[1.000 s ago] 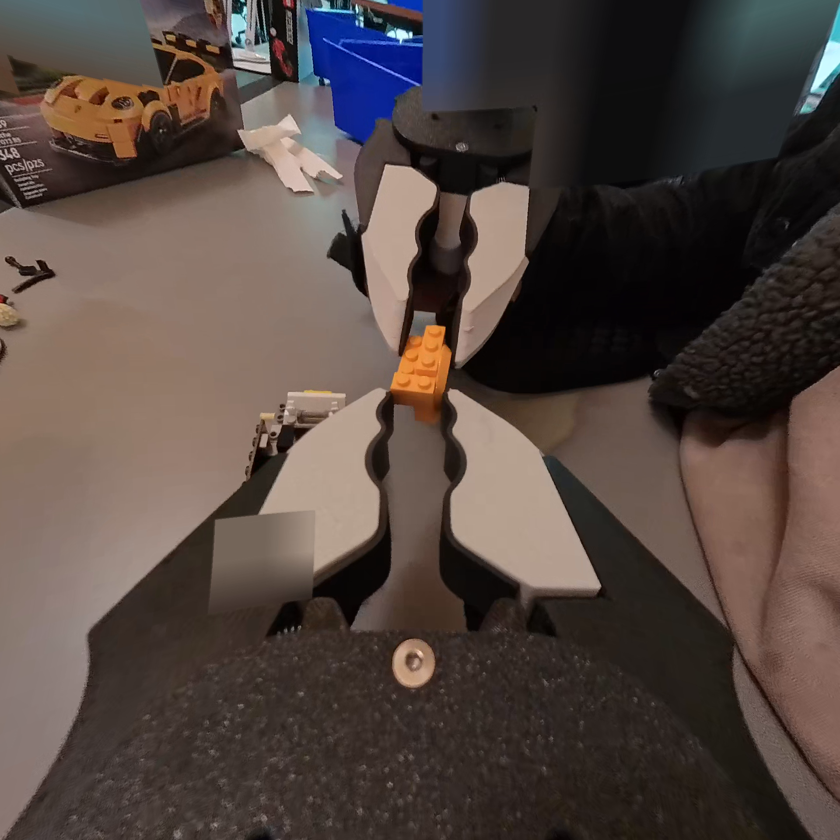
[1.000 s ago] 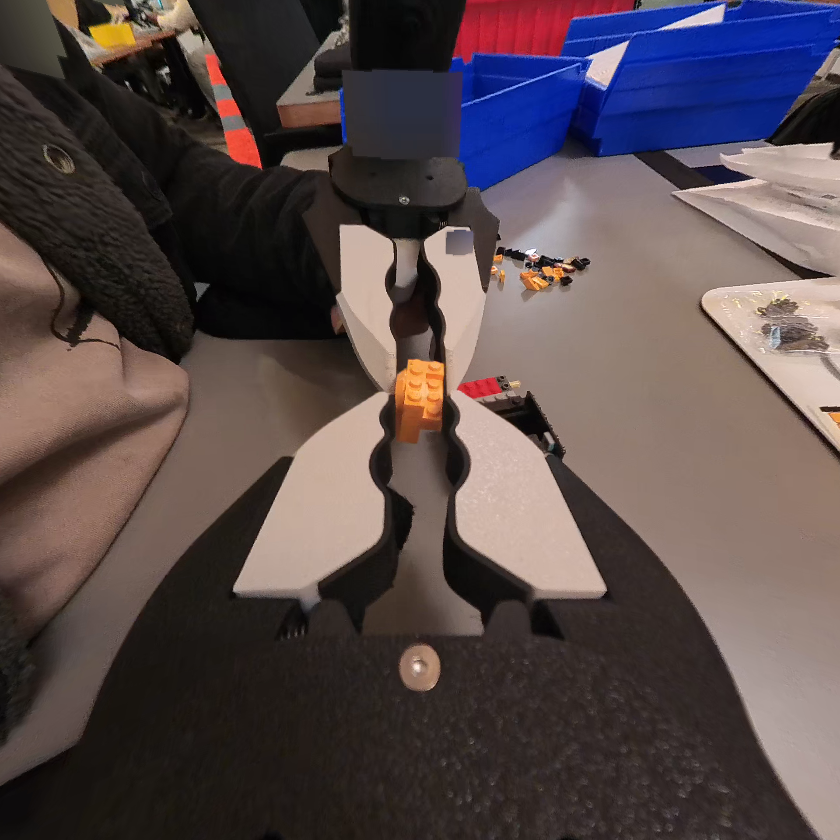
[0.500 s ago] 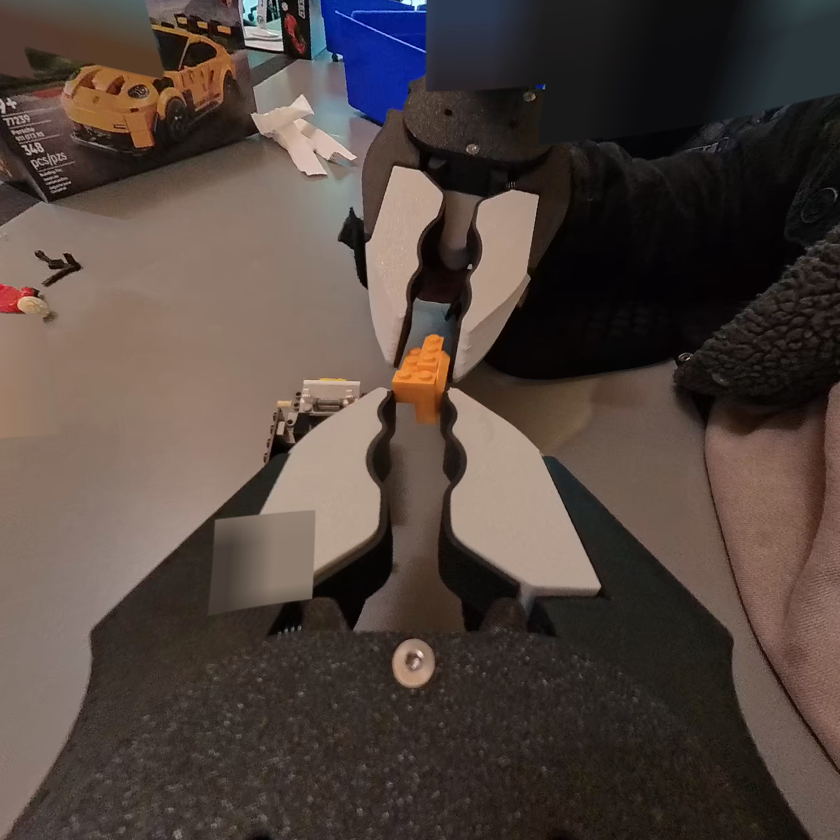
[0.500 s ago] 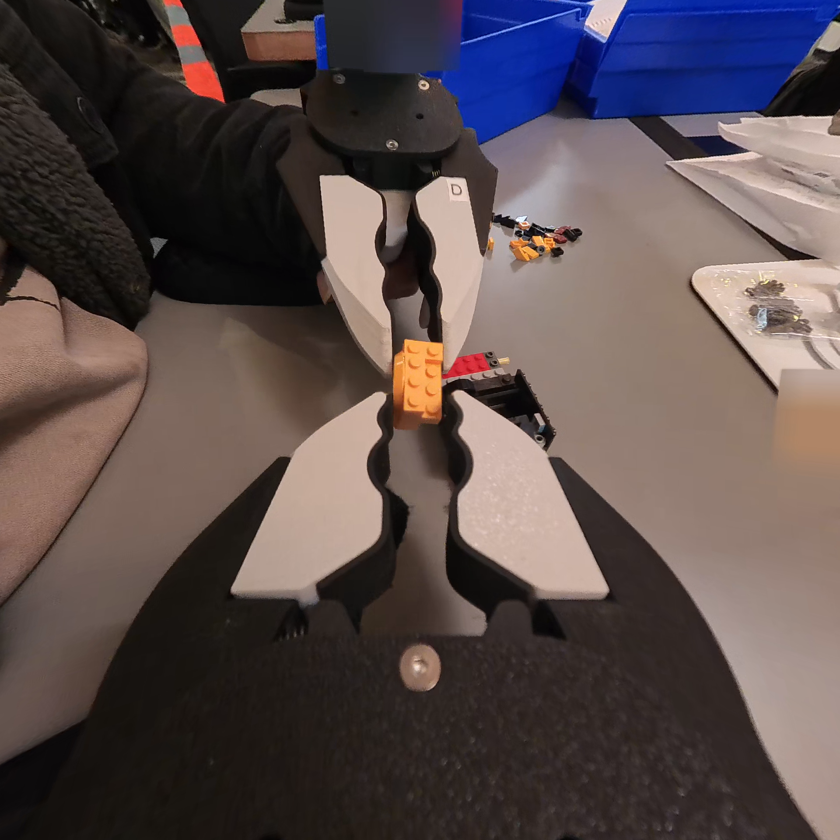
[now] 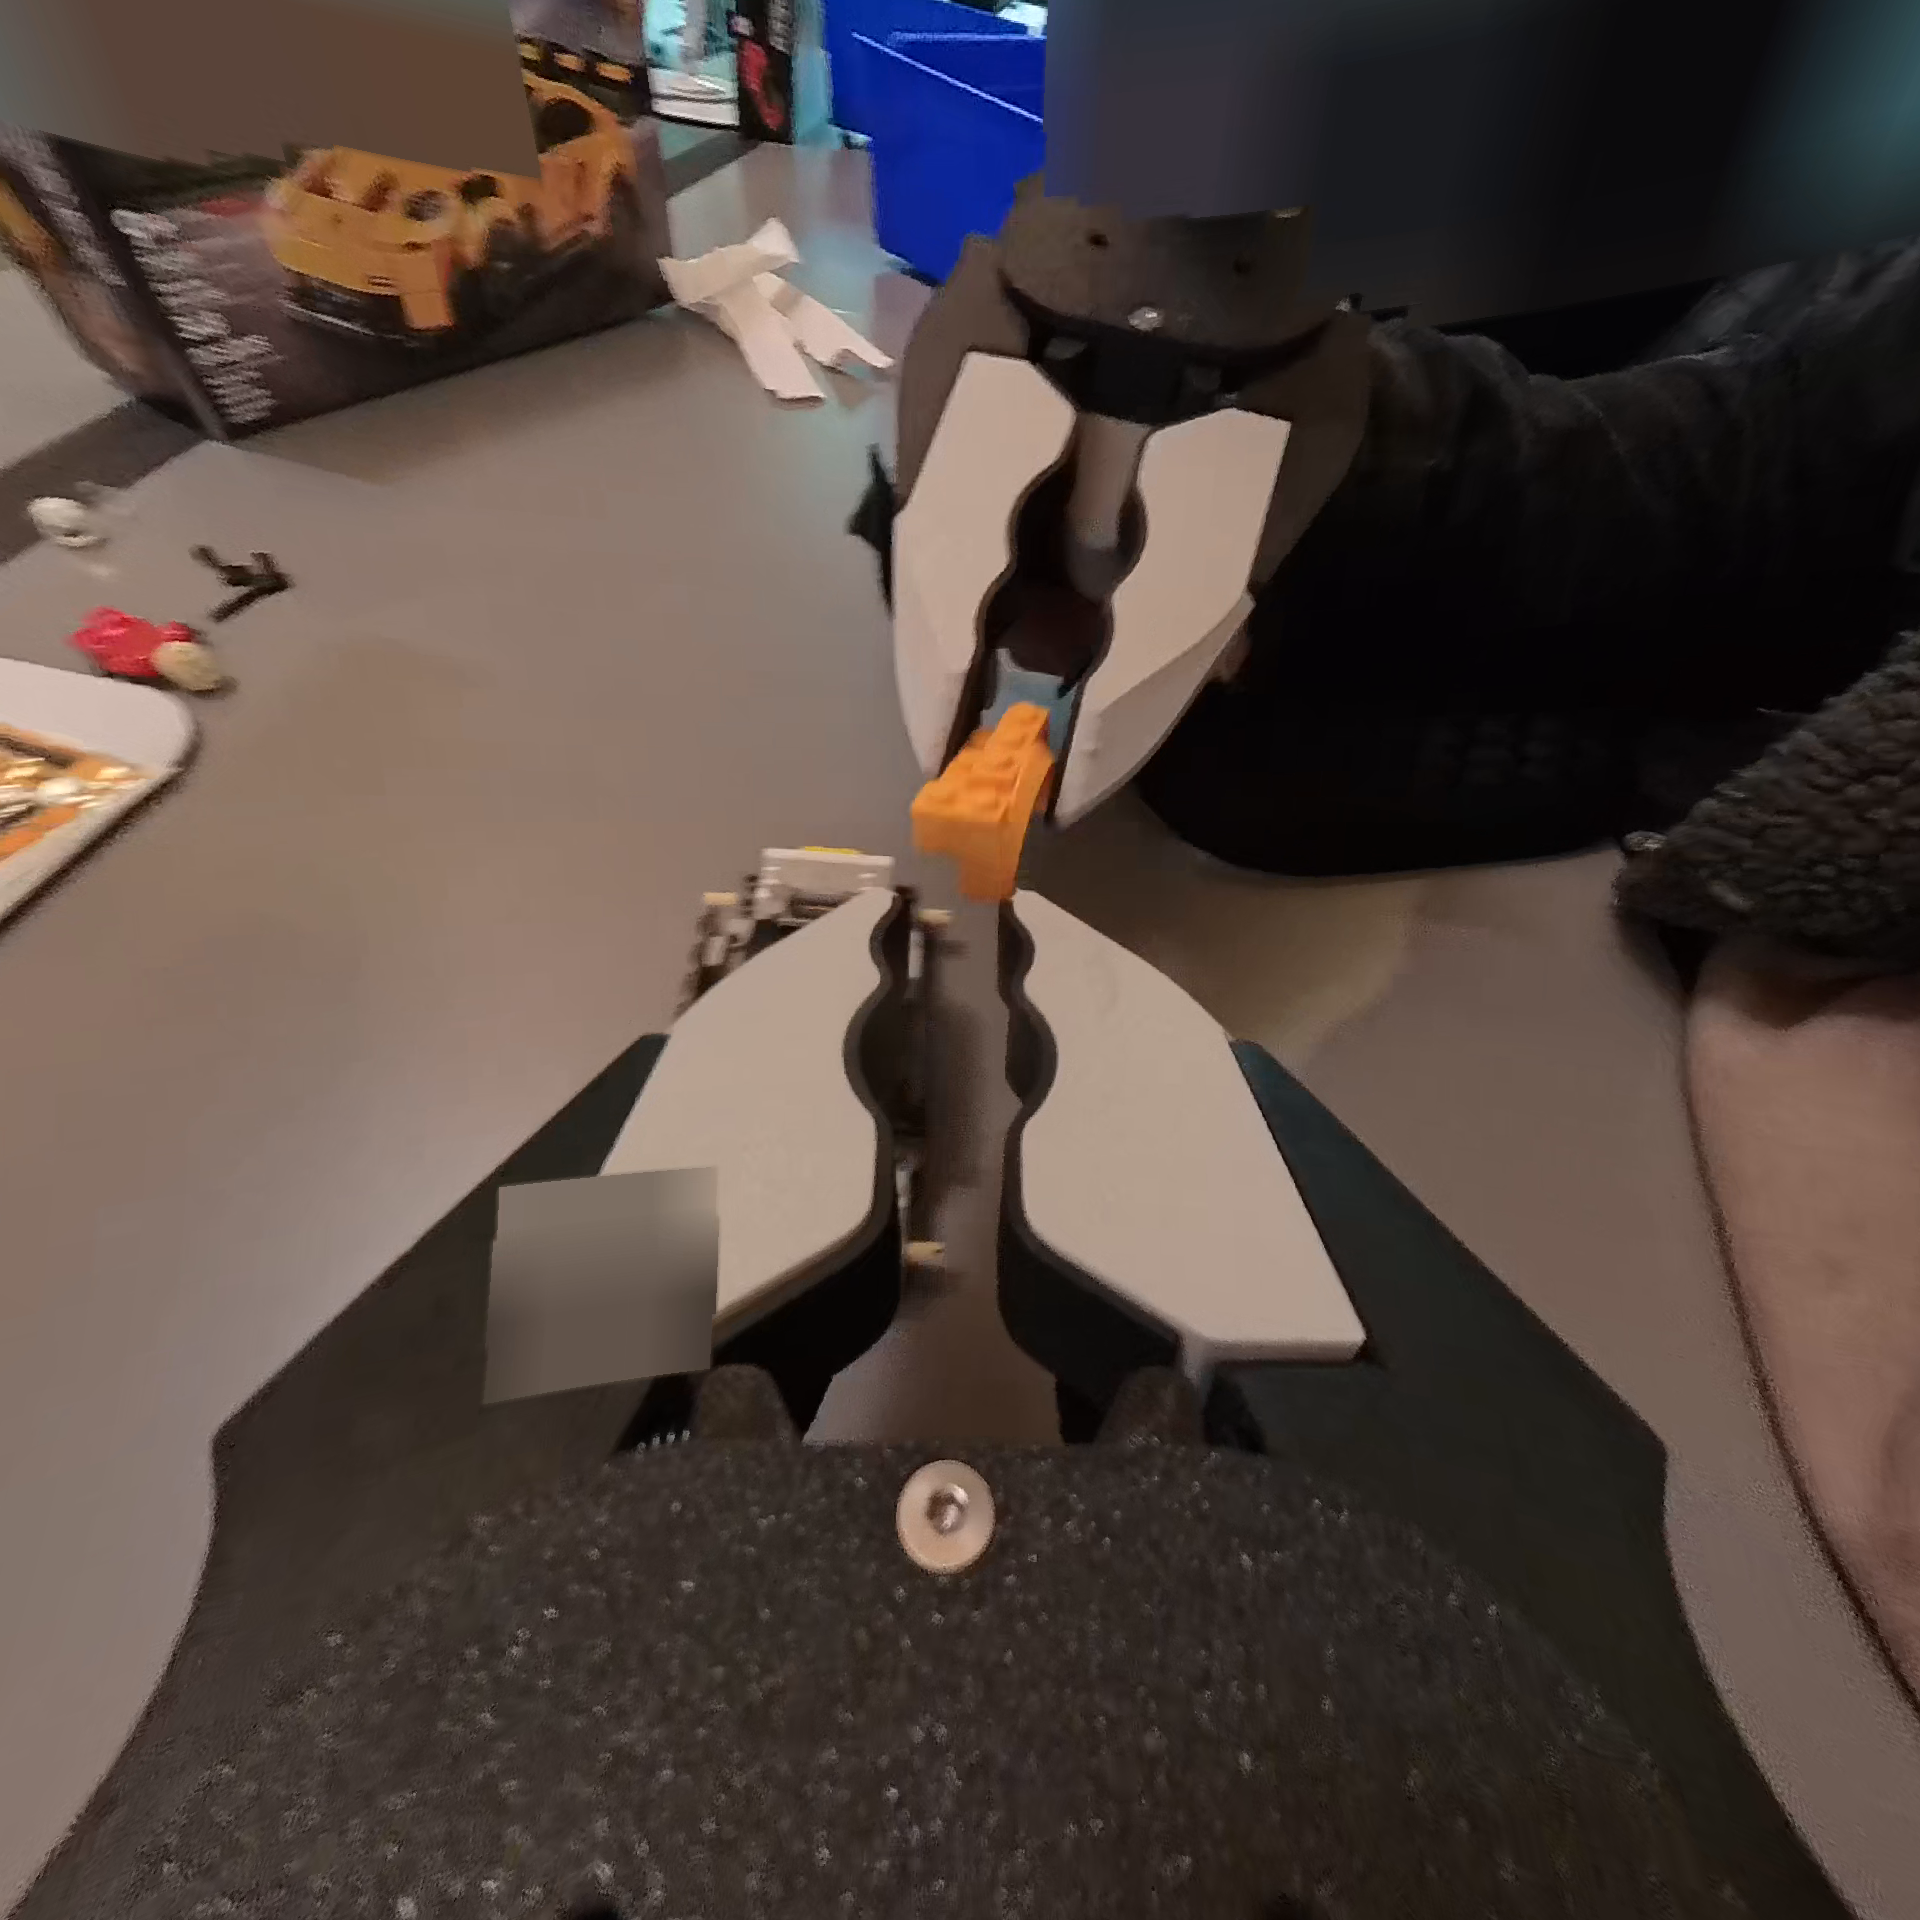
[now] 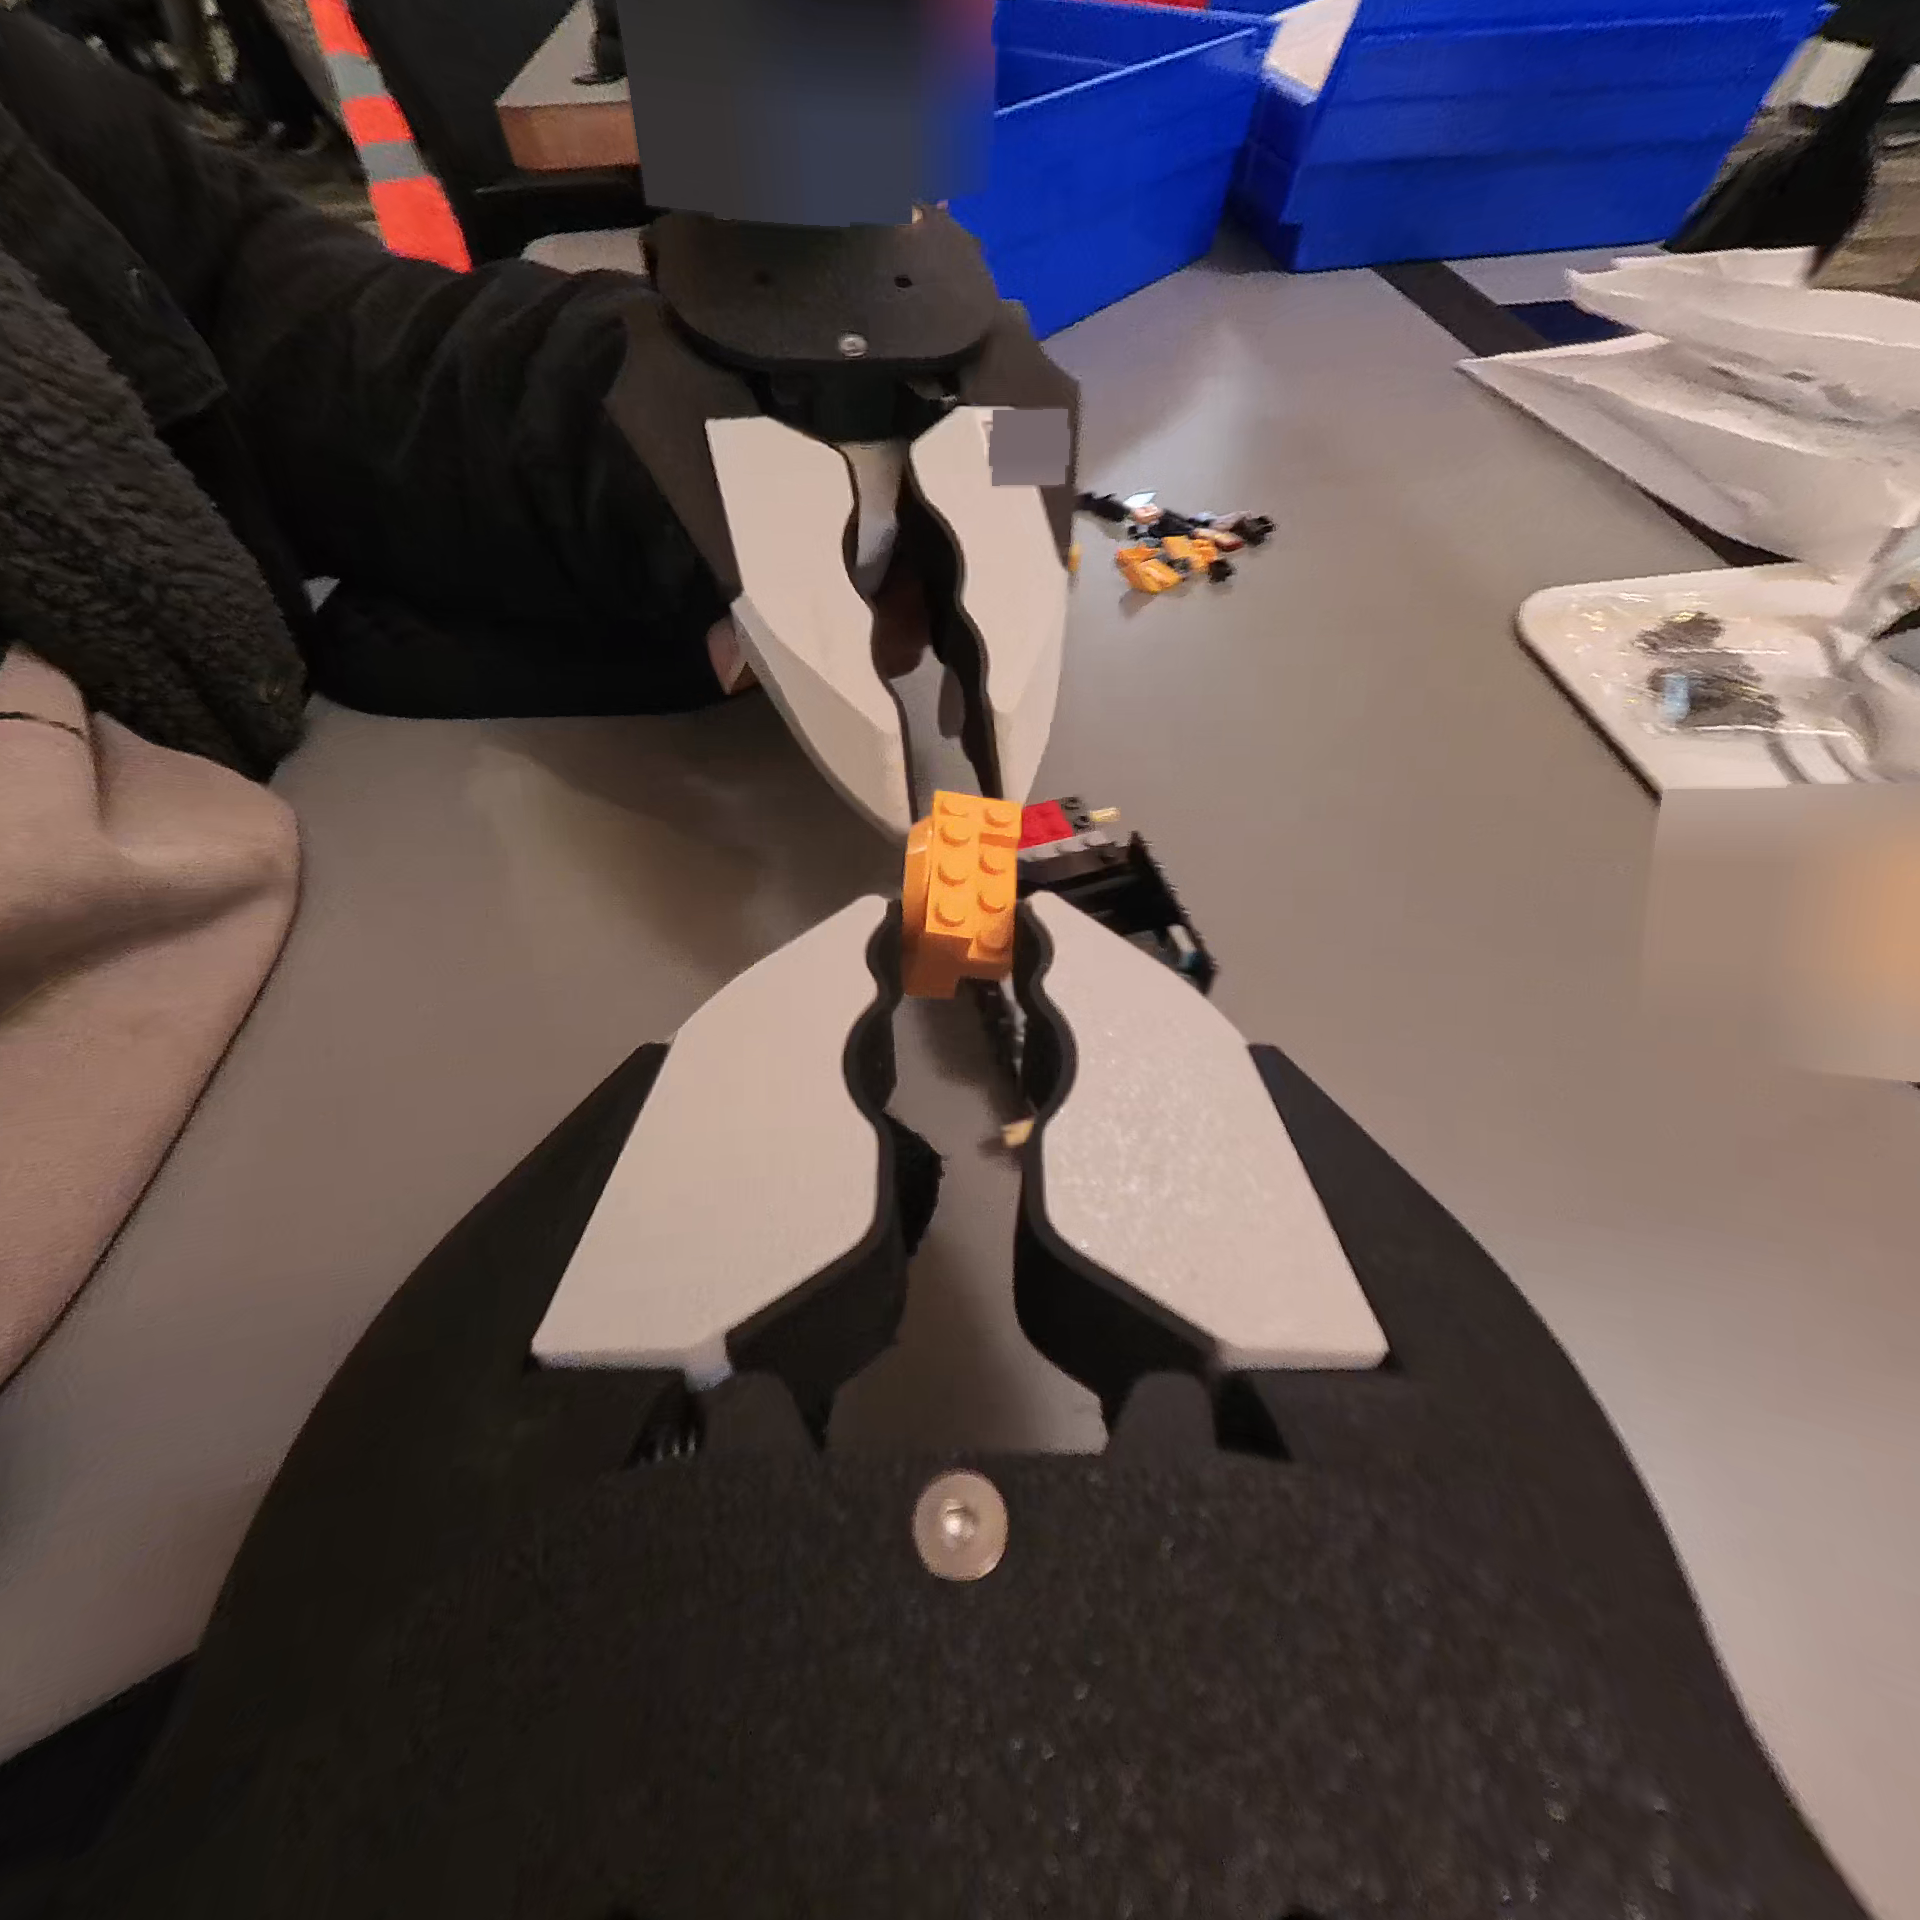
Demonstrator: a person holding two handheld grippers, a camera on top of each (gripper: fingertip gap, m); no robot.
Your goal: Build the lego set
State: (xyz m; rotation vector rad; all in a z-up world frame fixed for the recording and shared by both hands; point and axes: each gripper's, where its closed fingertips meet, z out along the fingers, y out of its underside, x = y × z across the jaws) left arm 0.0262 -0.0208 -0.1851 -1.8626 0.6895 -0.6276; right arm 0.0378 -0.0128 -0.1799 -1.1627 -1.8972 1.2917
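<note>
Above table (image 6: 1403,883): right fingers (image 6: 748,1143) clench orange brick (image 6: 956,904); left fingers (image 5: 1143,1143) parted, empty; box (image 5: 364,260) print unreadable.

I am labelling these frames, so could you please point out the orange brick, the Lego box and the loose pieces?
Orange brick (image 6: 961,899): right wrist view, its studded face.
Lego box (image 5: 312,281): left wrist view, its printed front.
Loose pieces (image 6: 1174,545): right wrist view, middle of the pile.

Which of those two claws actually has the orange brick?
The right gripper: the orange brick is pinched between its fingertips. The left gripper has its tips at the brick's end, with an empty gap between them.
</note>
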